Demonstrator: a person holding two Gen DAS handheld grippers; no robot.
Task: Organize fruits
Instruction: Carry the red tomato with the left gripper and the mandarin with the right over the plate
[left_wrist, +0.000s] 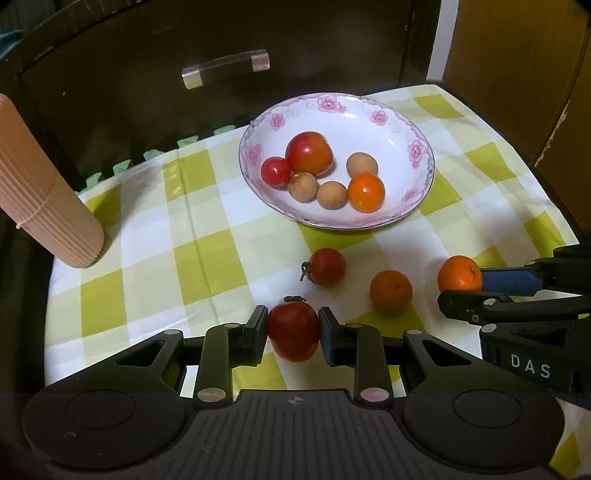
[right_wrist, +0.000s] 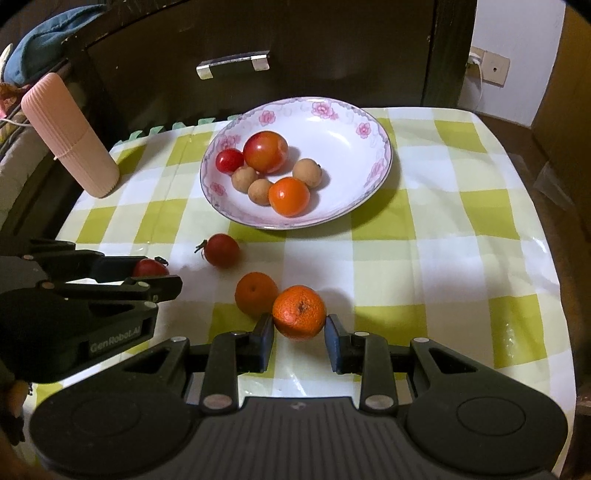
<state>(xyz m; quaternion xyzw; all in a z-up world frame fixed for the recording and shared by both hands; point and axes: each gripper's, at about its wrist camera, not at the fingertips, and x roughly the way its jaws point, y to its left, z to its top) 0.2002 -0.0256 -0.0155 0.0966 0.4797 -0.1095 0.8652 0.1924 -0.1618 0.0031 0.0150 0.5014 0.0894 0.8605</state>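
My left gripper (left_wrist: 293, 328) is shut on a red tomato (left_wrist: 293, 334) near the front of the checked cloth; the right wrist view shows that gripper (right_wrist: 159, 275) and its tomato (right_wrist: 149, 267) at the left. My right gripper (right_wrist: 299, 325) is shut on an orange (right_wrist: 299, 312), seen from the side as gripper (left_wrist: 461, 290) and orange (left_wrist: 460, 274). Loose between them lie a small tomato (left_wrist: 327, 266) (right_wrist: 221, 250) and a second orange (left_wrist: 390, 291) (right_wrist: 255, 293). Behind stands a flowered bowl (left_wrist: 332, 103) (right_wrist: 369, 122) with several fruits in it.
A pink ribbed cylinder (left_wrist: 48, 192) (right_wrist: 70, 136) stands tilted in view at the cloth's far left corner. A dark cabinet with a drawer handle (left_wrist: 225, 68) (right_wrist: 232, 62) rises behind the bowl. The green-and-white cloth (right_wrist: 443, 240) ends at the table's right edge.
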